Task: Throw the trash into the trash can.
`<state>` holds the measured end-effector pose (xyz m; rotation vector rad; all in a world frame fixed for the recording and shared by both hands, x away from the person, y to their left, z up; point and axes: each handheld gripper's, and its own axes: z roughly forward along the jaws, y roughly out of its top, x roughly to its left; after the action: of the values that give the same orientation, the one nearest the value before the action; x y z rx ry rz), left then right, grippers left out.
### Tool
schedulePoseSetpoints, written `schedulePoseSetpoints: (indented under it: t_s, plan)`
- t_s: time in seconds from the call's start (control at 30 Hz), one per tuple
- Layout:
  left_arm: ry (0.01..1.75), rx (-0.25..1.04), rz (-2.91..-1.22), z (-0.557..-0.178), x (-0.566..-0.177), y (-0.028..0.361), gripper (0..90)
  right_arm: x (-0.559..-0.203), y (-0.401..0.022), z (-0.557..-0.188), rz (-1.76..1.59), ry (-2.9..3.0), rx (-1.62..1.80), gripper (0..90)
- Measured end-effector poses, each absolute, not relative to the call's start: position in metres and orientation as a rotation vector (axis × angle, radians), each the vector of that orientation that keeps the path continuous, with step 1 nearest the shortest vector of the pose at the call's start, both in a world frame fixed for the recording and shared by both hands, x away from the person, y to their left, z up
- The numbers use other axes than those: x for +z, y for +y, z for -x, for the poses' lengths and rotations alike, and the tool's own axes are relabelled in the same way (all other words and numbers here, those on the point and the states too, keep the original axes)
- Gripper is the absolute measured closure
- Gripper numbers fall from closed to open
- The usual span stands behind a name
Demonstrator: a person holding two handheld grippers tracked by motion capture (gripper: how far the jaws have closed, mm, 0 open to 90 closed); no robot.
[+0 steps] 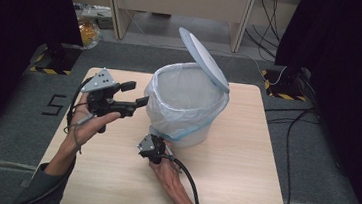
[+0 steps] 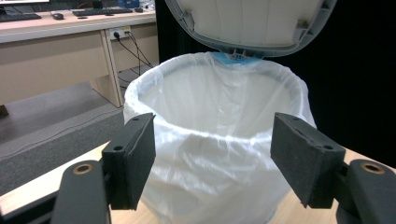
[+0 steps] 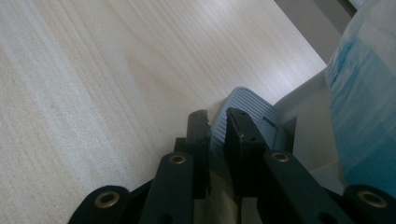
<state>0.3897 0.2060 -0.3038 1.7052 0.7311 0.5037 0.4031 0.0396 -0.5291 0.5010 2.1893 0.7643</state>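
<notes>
Your left gripper [image 1: 134, 93] hangs above the table [image 1: 241, 188] just left of the bin [image 1: 188, 108], its jaws spread wide and holding nothing. In the left gripper view the pads [image 2: 135, 158] frame the bin's near rim, with the white liner bag [image 2: 215, 140] folded over it and the lid [image 2: 252, 23] tipped up and open behind.

Your right gripper [image 1: 151, 147] sits low at the foot of the bin, on the side nearest you. In the right gripper view its jaws are drawn almost together over the ribbed grey-blue pedal [image 3: 243, 105] that juts from the bin's base; the jaws look to press down on the pedal, but you cannot tell if they pinch it.

The bin stands near the middle of the table, a little toward the far edge. You have open wood to its right and along the near edge. The left edge lies close under your left forearm [image 1: 63, 156]. A cable [image 1: 189, 180] trails from the right gripper toward the near edge.
</notes>
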Motion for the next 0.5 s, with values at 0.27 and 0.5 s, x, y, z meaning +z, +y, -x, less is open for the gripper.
schedulePoseSetpoints:
  t_s: [0.27,0.5]
  plan:
    - [0.729,0.525,-1.726,-0.367,-0.324,0.223,30.1,-0.529,0.040,-0.403,-0.500,2.190,0.766,79.7]
    - [0.743,0.513,-1.703,-0.355,-0.345,0.235,28.6,-0.529,0.040,-0.403,-0.497,2.191,0.766,79.7]
